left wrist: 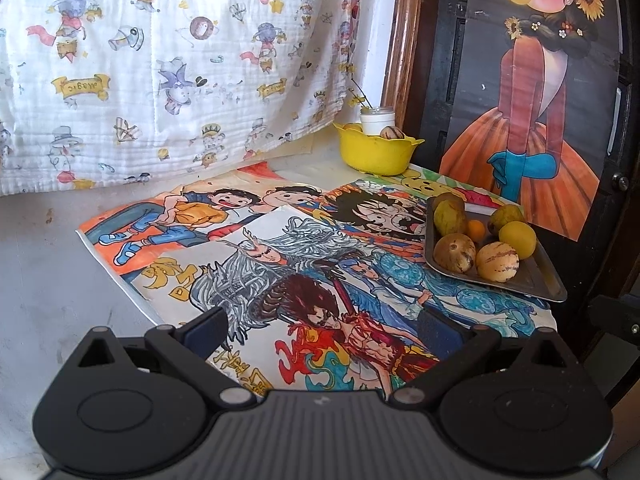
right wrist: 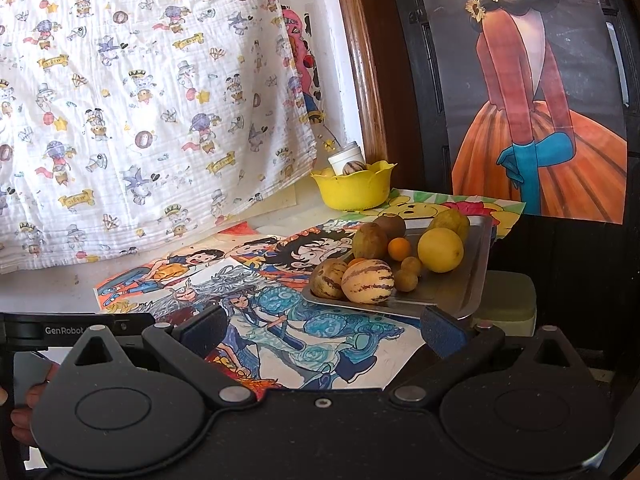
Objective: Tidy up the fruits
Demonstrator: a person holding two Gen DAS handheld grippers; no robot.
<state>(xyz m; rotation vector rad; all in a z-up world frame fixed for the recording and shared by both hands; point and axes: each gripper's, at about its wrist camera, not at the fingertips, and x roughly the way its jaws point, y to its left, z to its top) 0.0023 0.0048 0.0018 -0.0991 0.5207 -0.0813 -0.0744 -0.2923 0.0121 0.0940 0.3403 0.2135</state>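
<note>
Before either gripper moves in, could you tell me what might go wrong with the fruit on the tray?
1. The tray sits at the table's right edge; a push could tip it off.
2. The fruits are packed and round. Grabbing the striped melon may nudge the small brown fruits or the lemon rolling.
3. The yellow bowl already holds a white jar and a fruit, so room looks tight.
</note>
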